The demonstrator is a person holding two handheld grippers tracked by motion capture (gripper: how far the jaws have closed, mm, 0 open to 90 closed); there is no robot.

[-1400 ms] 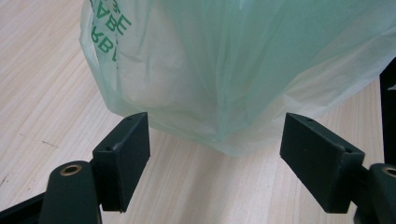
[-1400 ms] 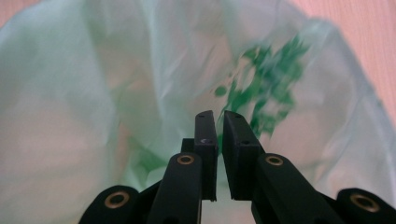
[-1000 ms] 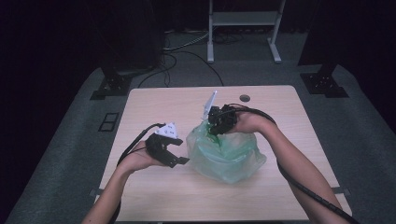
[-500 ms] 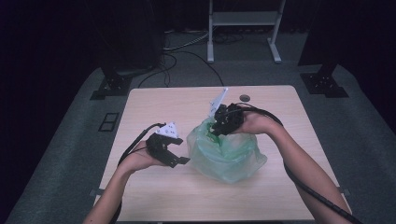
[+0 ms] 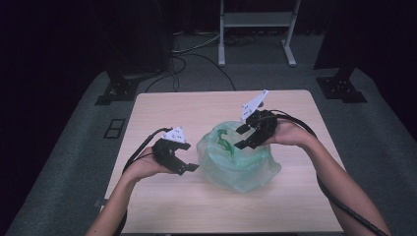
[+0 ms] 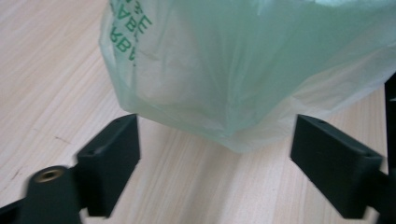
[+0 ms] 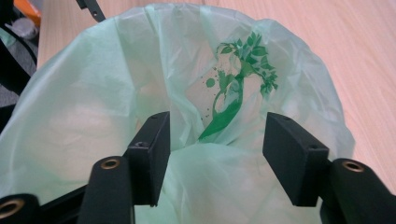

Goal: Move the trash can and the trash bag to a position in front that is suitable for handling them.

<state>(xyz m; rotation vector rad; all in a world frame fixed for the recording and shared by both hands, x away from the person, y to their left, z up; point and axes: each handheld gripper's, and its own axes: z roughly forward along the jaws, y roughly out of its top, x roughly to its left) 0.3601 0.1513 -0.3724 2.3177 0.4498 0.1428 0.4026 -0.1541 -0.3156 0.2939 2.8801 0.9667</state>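
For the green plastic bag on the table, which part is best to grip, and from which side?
Probably the upper film of the green plastic bag, from above: the bag sits puffed up, and folds rise between the open jaws of the right gripper hovering over it. The left gripper faces a smooth rounded side, likely harder to pinch.

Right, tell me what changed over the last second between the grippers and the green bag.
The right gripper drew back a little toward the person's right, off the top of the green plastic bag, jaws open and holding nothing. The bag's top edge shifted slightly with it. The left gripper stayed open beside the bag's left side, and the bag stayed where it was on the table.
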